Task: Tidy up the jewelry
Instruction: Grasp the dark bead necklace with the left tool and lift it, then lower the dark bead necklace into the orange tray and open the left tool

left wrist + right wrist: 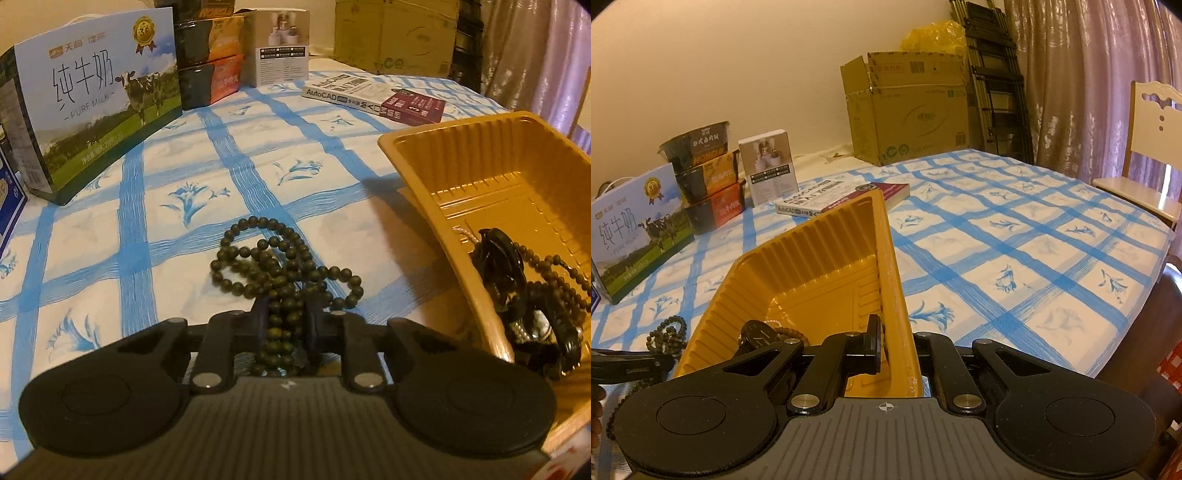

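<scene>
Jewelry first: a long strand of dark green round wooden beads (280, 269) is pinched between the two fingers of your left tool (286, 317), several loops bunched in the narrow gap, while the rest of the strand lies coiled ahead on the table's white cloth with blue checks and blue flowers (166, 221). Your right tool (895, 354) is clamped on the side wall of the ribbed golden-yellow plastic tray (812, 258): one finger sits inside the tray and the other outside the wall, and the tray is tilted. The tray stands just right of the bead strand you hold, in the left wrist view. Inside it lie a black watch-like piece with a round face (757, 334), a second string of small brown beads (561, 273) and something shiny and metallic, too tangled to tell apart. Farther out, at the back left of the table, stands a pure-milk carton box printed with a cow (99, 107), next to stacked dark bowls with orange labels (709, 177) and a small white product box (772, 170). A white AutoCAD book (343, 92) lies flat beyond the tray. Behind the table are a brown cardboard box (908, 110), a pinkish patterned curtain (1089, 74) and a pale wooden chair (1152, 147).
</scene>
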{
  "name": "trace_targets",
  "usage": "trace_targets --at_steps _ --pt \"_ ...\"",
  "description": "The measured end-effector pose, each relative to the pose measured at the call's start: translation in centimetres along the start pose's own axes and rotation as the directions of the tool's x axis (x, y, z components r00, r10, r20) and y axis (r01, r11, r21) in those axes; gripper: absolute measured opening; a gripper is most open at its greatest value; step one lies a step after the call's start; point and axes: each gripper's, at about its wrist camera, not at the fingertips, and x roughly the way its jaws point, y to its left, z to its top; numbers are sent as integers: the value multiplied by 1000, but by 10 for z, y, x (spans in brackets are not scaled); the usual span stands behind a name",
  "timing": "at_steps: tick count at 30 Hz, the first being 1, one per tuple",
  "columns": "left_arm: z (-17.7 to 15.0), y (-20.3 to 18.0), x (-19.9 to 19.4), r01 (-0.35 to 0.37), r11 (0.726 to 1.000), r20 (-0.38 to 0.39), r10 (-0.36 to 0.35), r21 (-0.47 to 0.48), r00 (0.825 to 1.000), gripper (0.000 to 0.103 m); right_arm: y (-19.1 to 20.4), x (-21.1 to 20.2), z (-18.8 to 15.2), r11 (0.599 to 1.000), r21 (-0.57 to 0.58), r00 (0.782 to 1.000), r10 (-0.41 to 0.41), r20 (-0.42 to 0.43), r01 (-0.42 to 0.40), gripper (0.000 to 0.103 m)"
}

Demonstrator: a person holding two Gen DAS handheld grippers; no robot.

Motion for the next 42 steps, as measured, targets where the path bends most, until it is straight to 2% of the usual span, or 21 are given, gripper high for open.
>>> trace_targets --at_steps 1,3,10,16,22,30,35,42 --pt "0 2 -1 4 1000 -1 -4 5 1000 17 0 0 0 1000 -1 1000 0 0 0 7" --pt "0 3 -9 -4 999 15 4 34 1000 7 0 0 0 1000 -3 1000 -1 1 1 7" --pt "20 24 -47 30 998 61 -33 63 998 7 0 2 -1 1000 -7 1000 -5 0 5 7" --pt "66 35 -100 49 994 161 -65 101 985 7 1 5 2 1000 -6 1000 -2 3 2 7" --pt "110 32 -159 73 988 262 -106 133 959 7 6 7 7 1000 -9 1000 7 10 -7 7" --pt "144 6 -213 129 974 339 -186 184 922 7 8 8 10 1000 -4 1000 15 12 -15 7" --pt "157 -18 -227 203 956 357 -268 211 895 7 10 8 10 1000 1 1000 18 12 -18 7" --pt "161 -56 -216 320 922 336 -378 217 863 7 10 6 8 1000 4 1000 25 15 -25 7"
